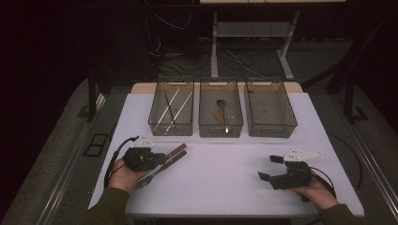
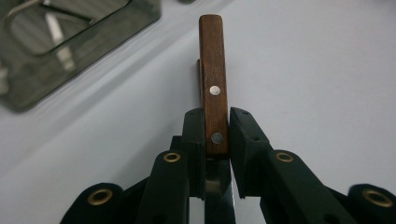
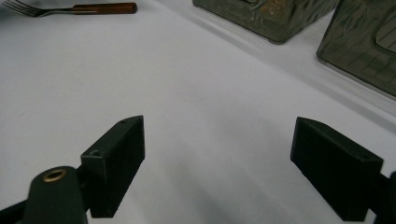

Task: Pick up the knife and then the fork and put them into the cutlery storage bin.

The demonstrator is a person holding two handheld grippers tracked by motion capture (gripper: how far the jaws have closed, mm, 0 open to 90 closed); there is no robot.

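While the left gripper (image 2: 217, 135) is clamped on a wooden knife handle (image 2: 213, 70) near the bench's left front corner and the right gripper (image 3: 217, 163) sits wide open, I'd guess it's light, stiff, with a slippery blade, so grabbing the handle seems right.

**Our desk and what lies on it**

We see a white desk (image 1: 225, 183) carrying three smoky clear bins at its far side: left bin (image 1: 172, 125), middle bin (image 1: 220, 127) and right bin (image 1: 271, 126), side by side. A wooden-handled fork (image 3: 70, 9) lies near the front left.
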